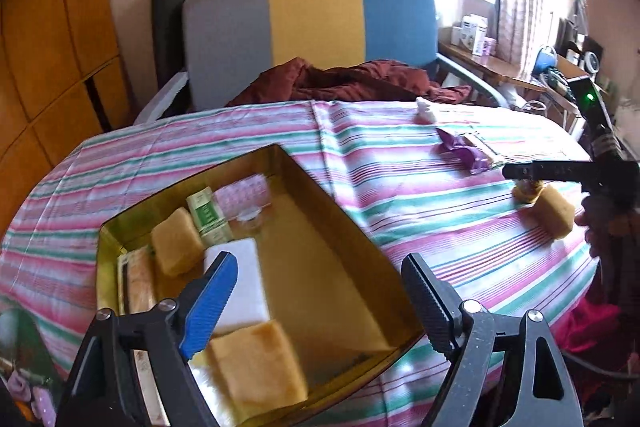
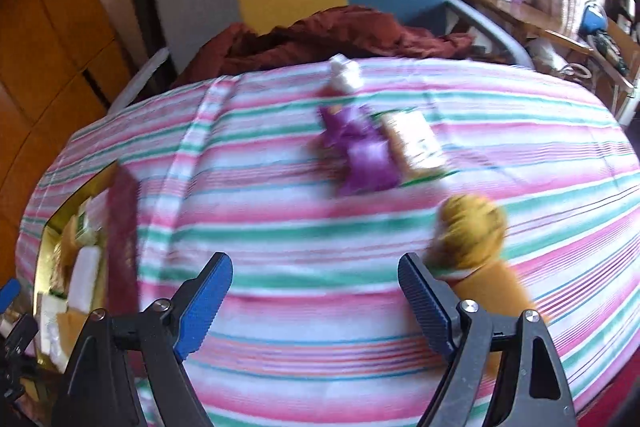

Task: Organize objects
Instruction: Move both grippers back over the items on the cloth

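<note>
A gold tin box (image 1: 336,227) sits on the striped tablecloth and holds yellow sponges (image 1: 176,241), a green packet (image 1: 209,217) and a white block (image 1: 244,283). My left gripper (image 1: 320,291) is open and empty, just above the box. On the cloth lie a yellow sponge (image 1: 554,211), a purple wrapper (image 2: 360,147), a flat packet (image 2: 418,143) and a small white item (image 2: 344,73). My right gripper (image 2: 316,291) is open and empty above the cloth, with a yellow sponge roll (image 2: 474,231) just beyond its right finger. The box shows at the left edge (image 2: 76,259).
A grey, yellow and blue chair (image 1: 312,35) with a dark red cloth (image 1: 352,83) stands behind the table. A wooden cabinet (image 1: 48,47) is at the left. A cluttered shelf (image 1: 516,67) is at the right.
</note>
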The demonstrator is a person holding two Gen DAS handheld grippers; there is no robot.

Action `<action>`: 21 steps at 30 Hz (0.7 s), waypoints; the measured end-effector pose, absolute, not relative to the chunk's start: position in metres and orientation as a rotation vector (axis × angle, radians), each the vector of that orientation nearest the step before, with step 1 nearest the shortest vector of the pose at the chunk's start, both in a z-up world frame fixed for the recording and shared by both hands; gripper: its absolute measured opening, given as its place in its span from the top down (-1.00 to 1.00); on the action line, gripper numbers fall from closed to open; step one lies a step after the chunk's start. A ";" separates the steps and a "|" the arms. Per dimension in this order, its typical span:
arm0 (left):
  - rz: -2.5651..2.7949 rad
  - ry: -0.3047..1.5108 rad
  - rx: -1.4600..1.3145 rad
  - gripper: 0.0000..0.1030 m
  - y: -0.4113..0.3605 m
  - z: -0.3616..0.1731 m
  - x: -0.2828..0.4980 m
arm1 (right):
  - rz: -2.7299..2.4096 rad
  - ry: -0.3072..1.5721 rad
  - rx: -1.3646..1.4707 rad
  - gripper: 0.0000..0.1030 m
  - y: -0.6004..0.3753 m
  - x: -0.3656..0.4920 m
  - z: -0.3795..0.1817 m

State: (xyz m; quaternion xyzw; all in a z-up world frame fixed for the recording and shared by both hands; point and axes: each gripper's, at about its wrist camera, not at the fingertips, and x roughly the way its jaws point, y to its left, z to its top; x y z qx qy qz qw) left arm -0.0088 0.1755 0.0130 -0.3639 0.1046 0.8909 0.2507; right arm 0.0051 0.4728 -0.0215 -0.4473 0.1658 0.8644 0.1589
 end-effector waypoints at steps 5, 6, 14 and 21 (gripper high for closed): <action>2.369 0.271 -1.000 -0.65 0.201 0.014 -0.015 | 2.396 0.487 -1.175 -0.68 0.522 0.000 -0.013; 2.357 0.265 -1.006 -0.65 0.206 0.014 -0.016 | 2.383 0.500 -1.153 -0.68 0.531 0.000 -0.014; 2.282 0.215 -1.097 -0.65 0.255 0.015 -0.043 | 2.210 0.840 -1.009 -0.68 0.597 0.018 -0.037; 2.207 0.203 -1.191 -0.64 0.312 0.002 -0.069 | 2.194 0.977 -0.948 -0.68 0.611 0.033 -0.035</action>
